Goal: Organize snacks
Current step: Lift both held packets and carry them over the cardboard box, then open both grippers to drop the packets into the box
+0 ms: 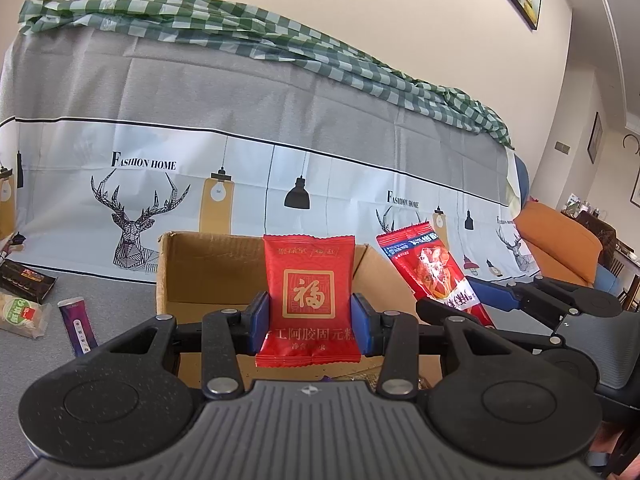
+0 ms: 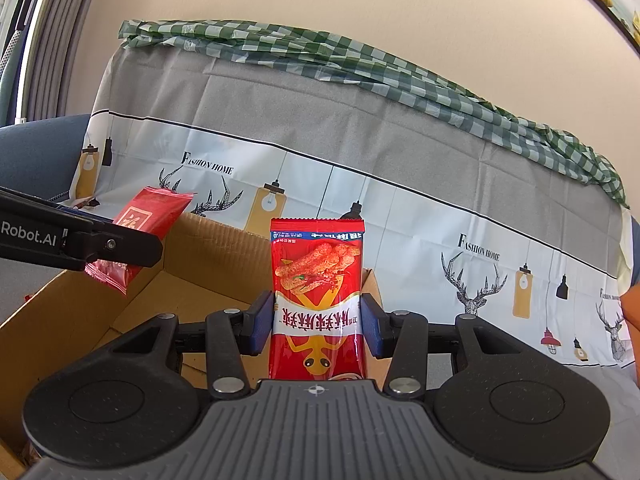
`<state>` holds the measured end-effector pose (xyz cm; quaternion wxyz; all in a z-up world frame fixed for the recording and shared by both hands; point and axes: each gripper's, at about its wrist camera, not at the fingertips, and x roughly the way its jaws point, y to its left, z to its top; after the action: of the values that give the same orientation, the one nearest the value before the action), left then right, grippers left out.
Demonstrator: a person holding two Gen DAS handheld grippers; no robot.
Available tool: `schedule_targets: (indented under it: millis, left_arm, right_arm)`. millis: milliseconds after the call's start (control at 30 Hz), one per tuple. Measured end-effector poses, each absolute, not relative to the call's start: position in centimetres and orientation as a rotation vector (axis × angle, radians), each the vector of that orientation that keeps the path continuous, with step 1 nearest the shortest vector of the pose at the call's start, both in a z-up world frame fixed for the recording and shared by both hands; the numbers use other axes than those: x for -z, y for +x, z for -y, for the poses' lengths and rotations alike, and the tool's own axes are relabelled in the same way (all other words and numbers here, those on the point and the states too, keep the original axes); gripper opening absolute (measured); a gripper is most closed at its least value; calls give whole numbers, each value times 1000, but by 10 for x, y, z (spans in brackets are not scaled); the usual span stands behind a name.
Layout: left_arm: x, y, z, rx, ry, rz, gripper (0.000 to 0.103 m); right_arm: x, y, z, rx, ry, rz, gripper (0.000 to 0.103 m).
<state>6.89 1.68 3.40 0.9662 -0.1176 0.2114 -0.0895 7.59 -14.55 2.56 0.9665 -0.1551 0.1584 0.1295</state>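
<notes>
Grey-cloth table, box [image 1: 188,276] centre frame, just below both tongs: left gripper [image 1: 309,322] clamps upright red pack [image 1: 309,280], right gripper [image 2: 318,326] clamps upright chili pack [image 2: 318,280].

Cardboard box [image 1: 200,272] floor mostly hidden

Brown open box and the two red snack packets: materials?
Brown open box: corrugated cardboard, matte, raw creased flaps. Red packet with gold square emblem: likely plastic film, satin, crimped ends. Red packet picturing spicy sticks: glossy plastic film, showing glare.
</notes>
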Motion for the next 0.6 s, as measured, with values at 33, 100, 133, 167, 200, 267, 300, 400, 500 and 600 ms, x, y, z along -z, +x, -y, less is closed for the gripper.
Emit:
schedule_targets:
  millis: [33,100,133,167,200,267,300,400,500,600]
  left_arm:
    - [-34,69,-17,182,-238,-428,47]
    - [-34,69,-16,184,-238,-428,47]
    - [-34,69,-15,185,-238,-427,47]
    - [-34,69,-15,186,-238,-427,47]
    - [-35,69,-16,187,-238,-426,47]
    - [-35,69,-15,188,-239,-426,47]
    - [-35,69,-15,188,-239,-426,47]
    - [-34,69,-16,189,-240,-425,47]
    - [-34,68,-16,190,-240,-424,47]
    - [-34,68,-16,190,-240,-423,47]
  right_arm:
    - [-26,76,145,-262,-313,-320,48]
    - [-26,76,146,-262,-314,-320,48]
    - [-26,76,145,-262,-314,-320,48]
    - [-26,76,145,-262,-314,-320,48]
    - [-26,76,146,-262,-314,-320,48]
    - [-26,76,145,-262,-315,-320,48]
    - [-26,76,145,-262,-314,-321,48]
    - [-26,76,145,-262,-315,-320,48]
    - [-26,76,145,-262,-315,-320,48]
    - [-26,76,145,-262,-315,-321,48]
